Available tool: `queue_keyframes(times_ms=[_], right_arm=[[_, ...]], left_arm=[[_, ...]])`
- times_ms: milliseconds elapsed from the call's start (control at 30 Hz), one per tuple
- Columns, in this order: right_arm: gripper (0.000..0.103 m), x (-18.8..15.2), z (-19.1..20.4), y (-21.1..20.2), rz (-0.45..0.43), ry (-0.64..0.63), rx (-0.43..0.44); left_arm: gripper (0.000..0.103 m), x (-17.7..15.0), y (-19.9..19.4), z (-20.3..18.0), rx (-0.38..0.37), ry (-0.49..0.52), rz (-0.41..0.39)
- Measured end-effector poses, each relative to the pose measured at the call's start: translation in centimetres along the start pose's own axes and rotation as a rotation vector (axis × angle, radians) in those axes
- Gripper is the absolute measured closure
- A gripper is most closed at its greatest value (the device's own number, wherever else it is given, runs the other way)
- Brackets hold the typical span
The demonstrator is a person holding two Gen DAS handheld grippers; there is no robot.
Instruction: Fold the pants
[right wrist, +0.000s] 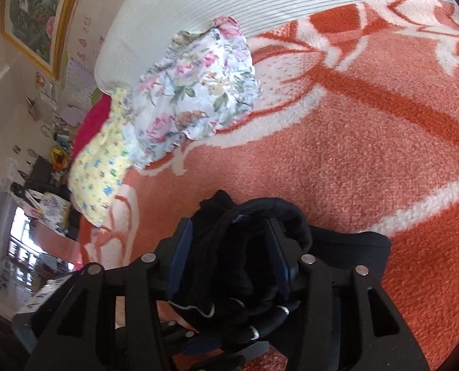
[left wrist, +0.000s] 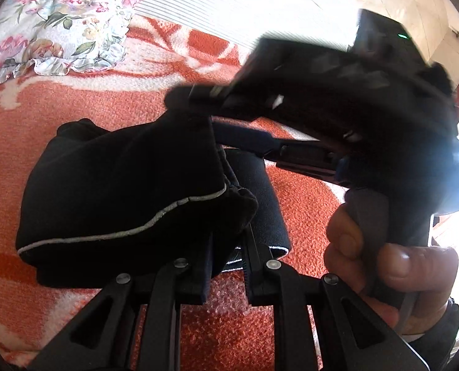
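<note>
The black pants [left wrist: 121, 191], with a thin white piping line, are bunched and lifted over the orange blanket [left wrist: 74, 108]. My left gripper [left wrist: 229, 216] is shut on a fold of them near the bottom centre. The right gripper [left wrist: 217, 120], blurred and held by a hand [left wrist: 393, 262], comes in from the right and pinches the pants' upper edge. In the right wrist view the right gripper [right wrist: 229, 247] is shut on a thick wad of black pants [right wrist: 244, 266] between its blue pads [right wrist: 180, 253].
A floral pillow [left wrist: 50, 31] lies at the far left; it also shows in the right wrist view [right wrist: 198, 92] beside a yellow patterned cloth [right wrist: 102, 167]. A white ribbed bedcover [right wrist: 229, 3] runs behind. The orange-and-white blanket [right wrist: 368, 139] spreads to the right.
</note>
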State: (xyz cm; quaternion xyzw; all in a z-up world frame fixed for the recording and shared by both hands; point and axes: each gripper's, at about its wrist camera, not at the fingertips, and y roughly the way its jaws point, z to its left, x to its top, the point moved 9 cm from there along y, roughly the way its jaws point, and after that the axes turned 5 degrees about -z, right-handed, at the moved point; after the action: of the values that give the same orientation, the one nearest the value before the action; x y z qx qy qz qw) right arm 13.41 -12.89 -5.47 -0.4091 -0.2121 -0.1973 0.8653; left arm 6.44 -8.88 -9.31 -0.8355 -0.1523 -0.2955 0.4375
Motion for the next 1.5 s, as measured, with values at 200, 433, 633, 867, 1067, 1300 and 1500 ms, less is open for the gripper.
queue_keyframes(times_ms=[200,433,633,867,1067,1300,1500], right_arm=[[0.093,0.8,-0.8,-1.7,-0.068,0.047,0.027],[0.093,2.2,-2.7,-5.9,-0.162,0.062,-0.023],[0.084,-0.9,-7.4,-3.4,-0.116,0.158,-0.044],[0.041,-1.0,-6.8,-6.4,-0.184,0.116,-0.139],[0.042,-1.6,-5.8,-9.2,-0.228,0.072,-0.208],[0.043,-0.5,0.2,-9.6,-0.258,-0.012,-0.103],[0.049,-0.8,1.8,-5.8,-0.176,-0.058,-0.137]], left_arm=[[0.089,1.1,-1.0,-1.3,-0.049,0.009,-0.013],[0.089,1.0,-0.5,-4.4,-0.097,0.064,-0.002],[0.089,-0.6,1.2,-3.8,-0.094,0.088,0.048],[0.089,-1.3,-1.8,-3.6,-0.156,0.086,0.064],[0.088,-1.1,-6.4,-2.1,-0.161,0.075,0.021],[0.087,1.6,-9.0,1.9,-0.092,0.021,-0.045],[0.087,4.0,-7.8,5.7,0.009,-0.026,-0.053]])
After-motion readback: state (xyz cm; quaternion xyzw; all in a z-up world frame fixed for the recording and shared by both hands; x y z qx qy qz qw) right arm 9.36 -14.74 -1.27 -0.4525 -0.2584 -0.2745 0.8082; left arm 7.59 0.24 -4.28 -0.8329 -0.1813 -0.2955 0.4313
